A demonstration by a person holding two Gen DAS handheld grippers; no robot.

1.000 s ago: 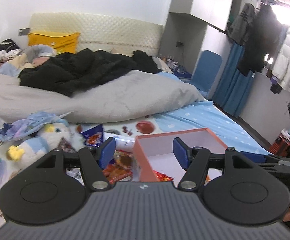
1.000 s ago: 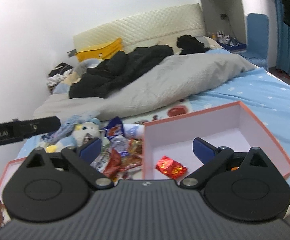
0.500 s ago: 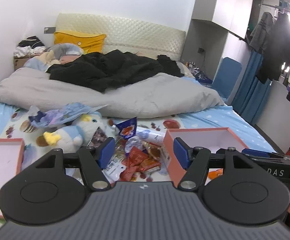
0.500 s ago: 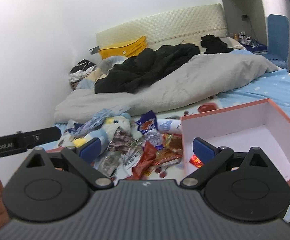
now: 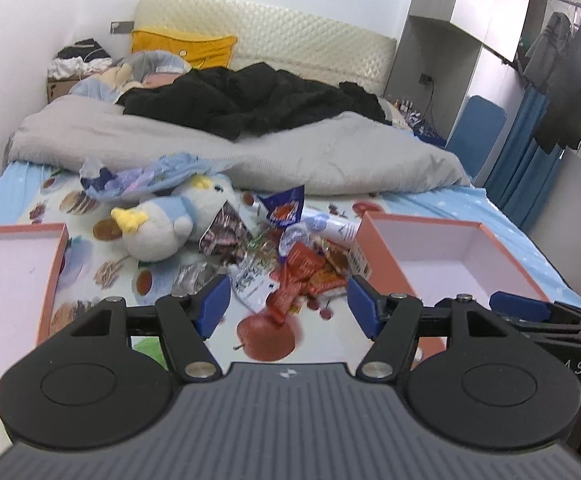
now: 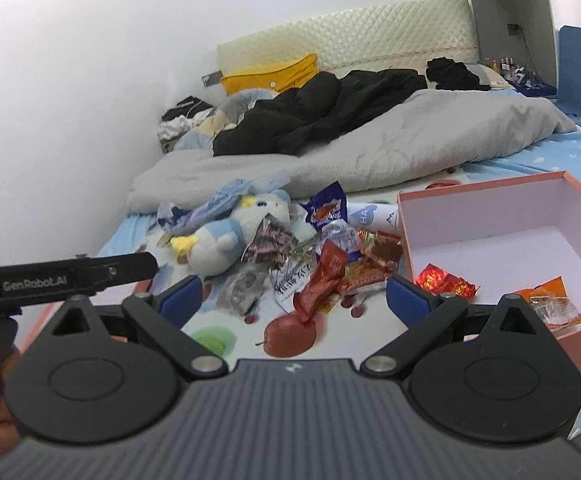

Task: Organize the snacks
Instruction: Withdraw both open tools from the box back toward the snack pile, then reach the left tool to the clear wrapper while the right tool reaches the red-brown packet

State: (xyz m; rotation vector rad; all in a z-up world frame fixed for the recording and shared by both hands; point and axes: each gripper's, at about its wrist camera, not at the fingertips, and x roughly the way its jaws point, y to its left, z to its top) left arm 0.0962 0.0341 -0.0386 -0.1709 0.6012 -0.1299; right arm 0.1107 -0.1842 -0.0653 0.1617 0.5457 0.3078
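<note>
My left gripper (image 5: 286, 308) stands with its blue pads apart and nothing between them, tipped down toward the bed. My right gripper (image 6: 292, 298) is likewise spread wide and empty, angled down the same way, just beside the left one. Straight ahead of both, a little beyond the fingertips, lies the snack pile (image 5: 290, 264), a loose heap of foil and plastic packets on the printed bedsheet (image 5: 90, 264). The nearest piece is a red wrapper (image 6: 322, 280), its long axis running roughly away from me and leaning slightly right, so I judge a grip across its narrow width would suit. In the left wrist view it sits almost centred between the pads, in the right wrist view slightly to the right of centre; either hand could reach it, and I cannot say which is nearer. To the right of the pile, touching its edge, is the pink box (image 6: 530, 248), open, with a red foil packet (image 6: 446, 280) and an orange packet (image 6: 546, 300) already inside. A second pink box (image 5: 14, 264) sits well off to the left, with nothing in the part I can see. A plush penguin (image 5: 178, 220) lies behind the pile.
</note>
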